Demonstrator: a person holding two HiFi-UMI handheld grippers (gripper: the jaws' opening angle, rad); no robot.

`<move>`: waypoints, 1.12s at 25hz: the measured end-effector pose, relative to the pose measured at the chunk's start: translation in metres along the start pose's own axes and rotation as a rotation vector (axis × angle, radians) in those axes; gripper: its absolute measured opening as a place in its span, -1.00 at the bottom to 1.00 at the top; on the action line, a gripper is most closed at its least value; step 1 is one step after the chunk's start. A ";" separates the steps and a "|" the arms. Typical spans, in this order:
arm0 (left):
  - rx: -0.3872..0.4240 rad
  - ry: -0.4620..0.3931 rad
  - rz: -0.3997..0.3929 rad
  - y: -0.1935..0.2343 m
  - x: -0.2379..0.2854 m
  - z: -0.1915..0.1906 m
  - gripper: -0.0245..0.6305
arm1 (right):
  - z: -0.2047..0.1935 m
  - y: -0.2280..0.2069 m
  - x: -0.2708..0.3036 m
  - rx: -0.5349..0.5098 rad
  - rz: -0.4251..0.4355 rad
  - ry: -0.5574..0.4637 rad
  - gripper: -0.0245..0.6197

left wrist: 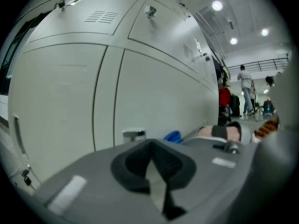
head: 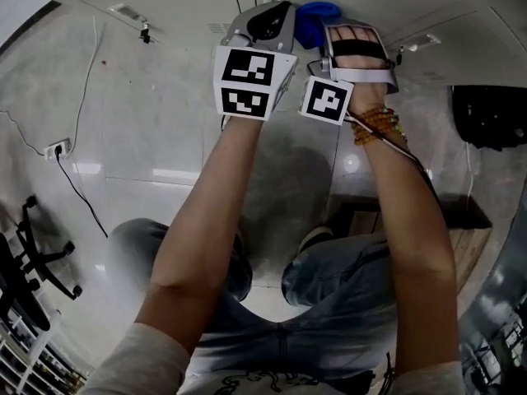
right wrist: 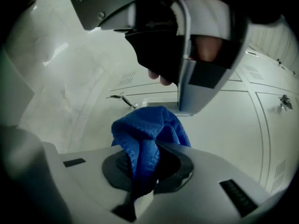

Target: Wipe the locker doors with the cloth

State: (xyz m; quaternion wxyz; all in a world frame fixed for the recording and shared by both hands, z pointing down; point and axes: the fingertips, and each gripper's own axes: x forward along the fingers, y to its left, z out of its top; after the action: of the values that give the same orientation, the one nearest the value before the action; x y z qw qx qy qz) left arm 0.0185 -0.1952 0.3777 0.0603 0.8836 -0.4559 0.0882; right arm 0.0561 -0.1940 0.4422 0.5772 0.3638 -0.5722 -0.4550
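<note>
Cloth raised to the locker doors (left wrist: 60,101); I judge wiping hardly begun.
My right gripper (right wrist: 145,174) pinches the blue cloth (right wrist: 147,134) in its fingers (right wrist: 175,164), near a door, contact unclear. My left gripper (left wrist: 156,181) is closed, empty. No wiped patch shows.

Dim, grey indoor light, heavy fisheye bend in all three views

In the head view the light is flat and weak. A small glare spot sits on the glossy floor (head: 352,164), and straight lines curve hard toward the edges. In the left gripper view, round ceiling lamps (left wrist: 217,5) burn out at upper right, while the pale locker doors (left wrist: 154,101) are evenly lit with a soft sheen. The left gripper (left wrist: 156,181), close to the lens, is blurred. Both gripper views have black, vignetted corners. In the right gripper view the blue cloth (right wrist: 147,134) is saturated and fairly sharp, falling into deep shadow between the jaws.
</note>
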 end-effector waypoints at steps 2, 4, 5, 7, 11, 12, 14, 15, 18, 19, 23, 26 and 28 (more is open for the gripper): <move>0.016 0.012 -0.004 -0.001 0.002 -0.019 -0.92 | 0.007 0.023 0.009 0.000 0.026 -0.001 -0.78; 0.004 0.018 -0.006 0.001 0.002 -0.037 -0.92 | 0.011 0.043 0.018 0.009 0.048 0.009 -0.78; -0.008 0.021 -0.002 0.004 0.001 -0.045 -0.92 | 0.012 0.053 0.023 0.014 0.067 0.016 -0.78; -0.028 0.027 0.008 0.009 -0.001 -0.060 -0.92 | 0.014 0.078 0.030 0.029 0.125 0.027 -0.78; -0.020 0.056 0.003 0.008 -0.004 -0.078 -0.92 | 0.008 0.114 0.045 -0.040 0.167 0.062 -0.78; -0.016 0.062 -0.002 0.006 -0.004 -0.082 -0.92 | 0.007 0.121 0.048 -0.053 0.170 0.065 -0.78; -0.010 0.076 -0.014 0.002 -0.006 -0.088 -0.92 | 0.005 0.136 0.052 -0.063 0.193 0.071 -0.78; -0.007 0.083 -0.017 0.002 -0.006 -0.091 -0.92 | 0.003 0.142 0.054 -0.065 0.205 0.076 -0.78; 0.003 0.096 -0.014 0.002 -0.005 -0.094 -0.92 | -0.007 0.151 0.055 -0.079 0.225 0.090 -0.78; 0.003 0.097 -0.013 0.000 -0.003 -0.093 -0.92 | -0.011 0.151 0.054 -0.087 0.228 0.092 -0.78; 0.000 0.086 -0.023 -0.015 0.007 -0.082 -0.92 | -0.030 0.140 0.045 -0.097 0.219 0.103 -0.78; -0.005 0.073 -0.036 -0.030 0.012 -0.063 -0.92 | -0.036 0.114 0.032 -0.014 0.203 0.084 -0.78; -0.013 0.053 -0.036 -0.038 0.012 -0.041 -0.92 | -0.040 0.094 0.022 0.010 0.200 0.073 -0.78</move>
State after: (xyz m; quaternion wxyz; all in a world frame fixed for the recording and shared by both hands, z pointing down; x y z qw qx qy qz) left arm 0.0519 -0.1753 0.4192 0.0797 0.8887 -0.4386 0.1076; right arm 0.1044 -0.1888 0.5353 0.6385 0.3242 -0.5865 -0.3784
